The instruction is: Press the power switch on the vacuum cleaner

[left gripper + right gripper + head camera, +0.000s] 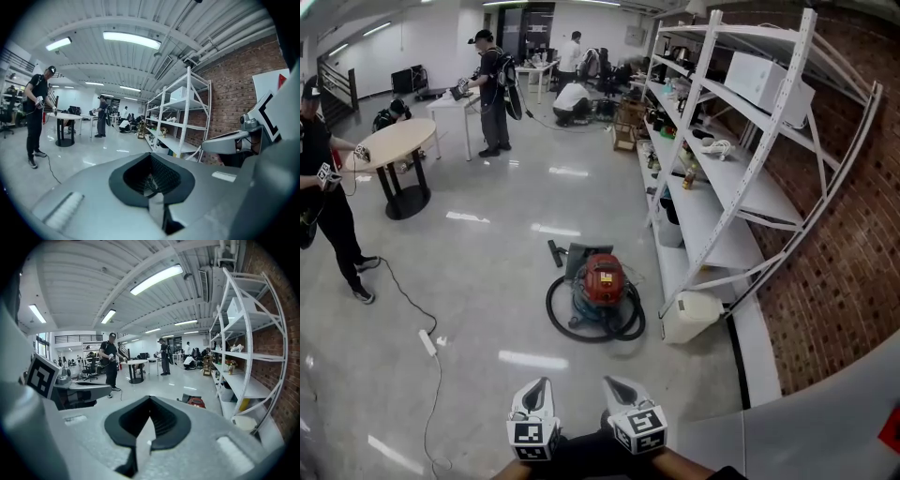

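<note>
The vacuum cleaner [602, 284] stands on the glossy floor ahead, with a red top, a bluish drum and a black hose coiled round its base. Its red top [196, 402] also peeks over the right gripper's body in the right gripper view; the switch is too small to make out. My left gripper [541, 382] and right gripper [612, 380] are held side by side at the bottom of the head view, well short of the vacuum. Both are shut with nothing between the jaws, as the left gripper [151, 157] and right gripper [150, 398] views show.
A white shelving rack [727, 178] runs along the brick wall on the right, with a white canister [694, 315] at its foot beside the vacuum. A power strip [427, 342] and cable lie on the floor at left. A person [323, 192] stands by a round table [394, 142].
</note>
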A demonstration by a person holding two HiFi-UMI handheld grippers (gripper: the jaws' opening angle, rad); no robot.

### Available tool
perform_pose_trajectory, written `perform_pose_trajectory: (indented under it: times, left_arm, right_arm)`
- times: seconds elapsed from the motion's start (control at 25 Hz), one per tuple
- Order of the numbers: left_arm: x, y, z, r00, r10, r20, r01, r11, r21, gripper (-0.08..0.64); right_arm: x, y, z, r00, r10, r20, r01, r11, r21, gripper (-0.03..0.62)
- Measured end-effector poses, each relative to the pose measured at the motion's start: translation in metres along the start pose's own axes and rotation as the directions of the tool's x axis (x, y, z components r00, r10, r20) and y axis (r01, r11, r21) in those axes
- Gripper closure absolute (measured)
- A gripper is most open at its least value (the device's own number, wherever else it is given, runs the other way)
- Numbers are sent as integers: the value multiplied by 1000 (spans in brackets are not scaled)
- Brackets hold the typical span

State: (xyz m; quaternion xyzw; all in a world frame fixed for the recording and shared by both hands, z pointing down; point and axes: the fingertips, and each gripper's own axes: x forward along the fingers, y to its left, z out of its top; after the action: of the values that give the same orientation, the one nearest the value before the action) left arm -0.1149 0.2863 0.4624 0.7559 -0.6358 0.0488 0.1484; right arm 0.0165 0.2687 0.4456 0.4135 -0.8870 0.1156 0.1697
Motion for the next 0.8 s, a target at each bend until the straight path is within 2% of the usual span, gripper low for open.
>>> perform_pose_trajectory:
  times: [0.28, 0.44, 0.64, 0.8]
  left_arm:
    - [2, 12, -5, 999, 23, -28, -24, 999, -41, 545]
    - [15, 19, -5, 998, 58, -34, -59, 998, -17, 545]
    - [44, 25, -3, 995, 82, -50, -83, 996, -27, 545]
    - [81, 25, 12, 993, 101, -54, -101, 995, 2, 545]
  right_arm:
    - [21, 7, 3, 999, 36, -13, -36, 999, -2, 600]
    - [35, -1, 6, 998, 61, -27, -60, 998, 27, 600]
    - [60, -29, 7, 998, 59, -19, -59, 998, 27, 600]
    - [85, -62, 16, 998, 64, -15, -63, 997, 38, 600]
